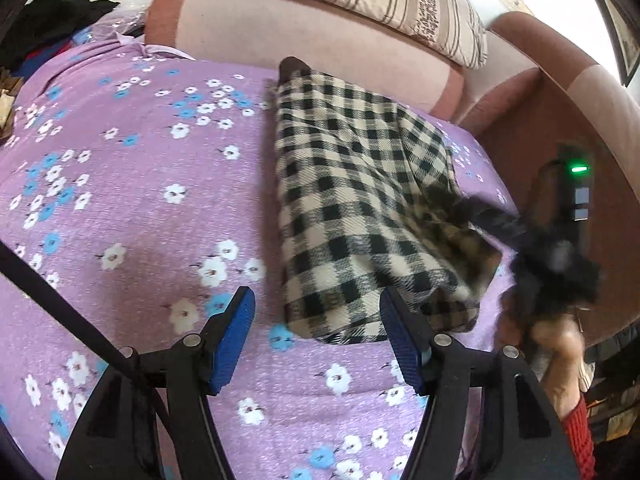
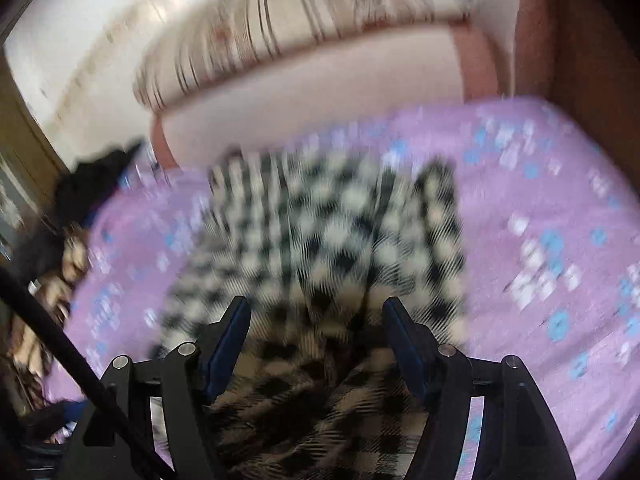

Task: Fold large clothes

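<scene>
Checked garment (image 1: 352, 216) folded on the floral purple bedspread (image 1: 132, 208).
Left gripper (image 1: 316, 336) hangs spread and empty, its right pad just beside the garment's near edge; right gripper (image 2: 316, 340) hangs spread over the blurred near end, gripping nothing.

The left wrist view is bright and mostly sharp under soft, even daylight with faint shadows, and only the hand (image 1: 556, 336) with the other gripper at the right edge is smeared by motion. The right wrist view is blurred almost everywhere: the checked cloth (image 2: 332, 240), the flowered sheet (image 2: 540, 208) and the striped pillow (image 2: 280, 20) are streaked, while the gripper's own fingers (image 2: 228, 344) stay sharp. Both views bend strongly at the edges and have dark rounded corners.
</scene>
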The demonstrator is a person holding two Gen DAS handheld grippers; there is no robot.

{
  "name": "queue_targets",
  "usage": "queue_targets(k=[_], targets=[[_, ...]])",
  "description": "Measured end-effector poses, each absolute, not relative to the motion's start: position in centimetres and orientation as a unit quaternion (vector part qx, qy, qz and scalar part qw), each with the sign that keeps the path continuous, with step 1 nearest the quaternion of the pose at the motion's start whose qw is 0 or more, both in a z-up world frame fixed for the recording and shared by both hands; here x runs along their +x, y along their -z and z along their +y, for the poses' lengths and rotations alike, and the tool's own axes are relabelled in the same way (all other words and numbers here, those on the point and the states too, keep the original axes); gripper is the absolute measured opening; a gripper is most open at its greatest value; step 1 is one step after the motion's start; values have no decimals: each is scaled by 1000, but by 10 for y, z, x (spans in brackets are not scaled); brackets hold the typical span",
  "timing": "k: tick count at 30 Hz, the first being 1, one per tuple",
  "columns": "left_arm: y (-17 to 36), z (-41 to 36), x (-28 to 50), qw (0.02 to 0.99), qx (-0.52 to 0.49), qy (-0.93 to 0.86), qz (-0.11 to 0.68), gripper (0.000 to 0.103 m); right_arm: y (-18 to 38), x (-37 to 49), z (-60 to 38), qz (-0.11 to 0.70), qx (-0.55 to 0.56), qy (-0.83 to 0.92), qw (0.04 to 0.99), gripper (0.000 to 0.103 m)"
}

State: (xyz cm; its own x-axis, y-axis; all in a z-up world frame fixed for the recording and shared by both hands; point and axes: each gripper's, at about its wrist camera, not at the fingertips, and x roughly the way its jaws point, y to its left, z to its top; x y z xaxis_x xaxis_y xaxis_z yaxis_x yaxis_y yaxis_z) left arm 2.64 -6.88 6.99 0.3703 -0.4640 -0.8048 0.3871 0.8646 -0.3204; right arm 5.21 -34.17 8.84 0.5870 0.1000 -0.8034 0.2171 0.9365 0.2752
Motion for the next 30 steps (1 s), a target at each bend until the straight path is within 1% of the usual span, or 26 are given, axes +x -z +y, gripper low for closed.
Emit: queue_targets(k=[1, 2, 3, 6, 8, 10, 13, 17, 18, 20, 21, 26, 28, 30], targets=[[-71, -70, 27, 830, -35, 255, 495, 64, -80, 54, -340, 471, 177, 33, 863, 71], [-73, -73, 28, 833, -30, 253, 491, 64, -74, 55, -339, 482, 178, 33, 858, 50], [-75, -75, 29, 836, -25, 252, 487, 64, -75, 53, -339, 483, 176, 33, 857, 23], [-83, -93, 30, 843, -2, 256, 474, 64, -95, 42, -361, 439, 244, 1, 865, 11], [-87, -108, 30, 847, 12, 264, 461, 64, -114, 31, -378, 406, 271, -3, 873, 9], [-87, -125, 31, 847, 27, 273, 454, 64, -123, 23, -384, 400, 262, 11, 878, 9], [-78, -151, 32, 843, 56, 280, 456, 64, -115, 14, -390, 419, 255, 29, 871, 9], [-50, -173, 39, 832, 83, 266, 480, 64, -90, 5, -402, 455, 242, 57, 855, 9], [-42, -175, 41, 831, 86, 259, 484, 67, -84, 3, -405, 461, 243, 62, 852, 9], [-33, -177, 43, 836, 96, 246, 482, 73, -78, 2, -411, 467, 239, 67, 849, 9], [-29, -178, 43, 835, 98, 244, 483, 75, -77, 2, -412, 470, 233, 72, 848, 9], [-33, -164, 46, 819, 63, 261, 508, 75, -76, 5, -407, 480, 195, 95, 850, 9], [-40, -154, 43, 820, 58, 263, 505, 75, -79, 6, -405, 483, 163, 121, 852, 9], [-48, -141, 38, 826, 53, 264, 495, 75, -83, 3, -409, 483, 163, 134, 850, 9]])
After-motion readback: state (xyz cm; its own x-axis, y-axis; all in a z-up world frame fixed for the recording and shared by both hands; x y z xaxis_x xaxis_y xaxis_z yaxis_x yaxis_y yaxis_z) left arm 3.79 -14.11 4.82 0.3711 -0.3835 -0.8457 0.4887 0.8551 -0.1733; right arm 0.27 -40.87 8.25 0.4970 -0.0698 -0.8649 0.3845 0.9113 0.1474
